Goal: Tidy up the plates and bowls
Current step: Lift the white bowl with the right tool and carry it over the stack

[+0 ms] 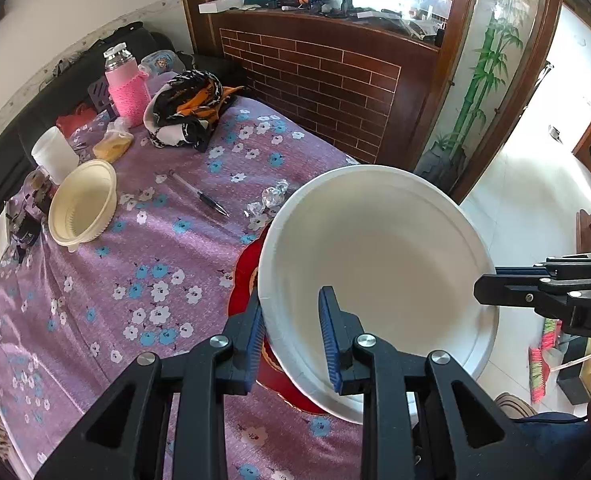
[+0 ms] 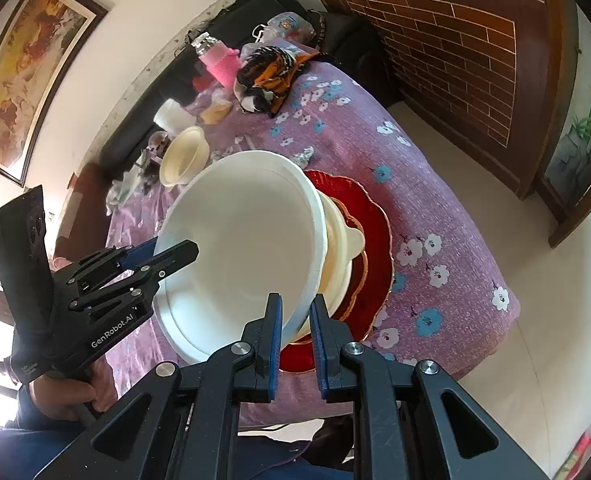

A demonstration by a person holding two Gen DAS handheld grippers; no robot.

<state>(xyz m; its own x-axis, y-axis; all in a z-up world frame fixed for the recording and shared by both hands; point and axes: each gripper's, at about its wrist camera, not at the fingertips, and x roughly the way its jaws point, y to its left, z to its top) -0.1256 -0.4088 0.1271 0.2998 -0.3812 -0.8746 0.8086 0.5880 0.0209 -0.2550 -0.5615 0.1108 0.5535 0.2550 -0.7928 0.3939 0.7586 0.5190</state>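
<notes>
Two grippers, both clenched on one white paper plate [image 1: 379, 264], on opposite sides of its rim. Left gripper [image 1: 295, 336] grasping the near-left rim between blue-padded fingers [image 1: 329, 336]; right gripper [image 2: 297, 322] pinching the rim at the other side. Plate held tilted above the bench [image 1: 135, 264], over one red plate [image 2: 371, 248] with a gold edge. On that red plate, one cream bowl [image 2: 341, 248] with a small tab handle, just under the raised white plate. Farther back on the purple floral cloth, one more cream bowl [image 1: 83, 204], lying alone. Near it: one white cup [image 1: 53, 154], one pink-sleeved bottle [image 1: 125, 88], one pen [image 1: 201, 196], one crumpled patterned scarf [image 1: 191, 110]. One hand [image 2: 67, 392] gripping the left gripper's handle.
</notes>
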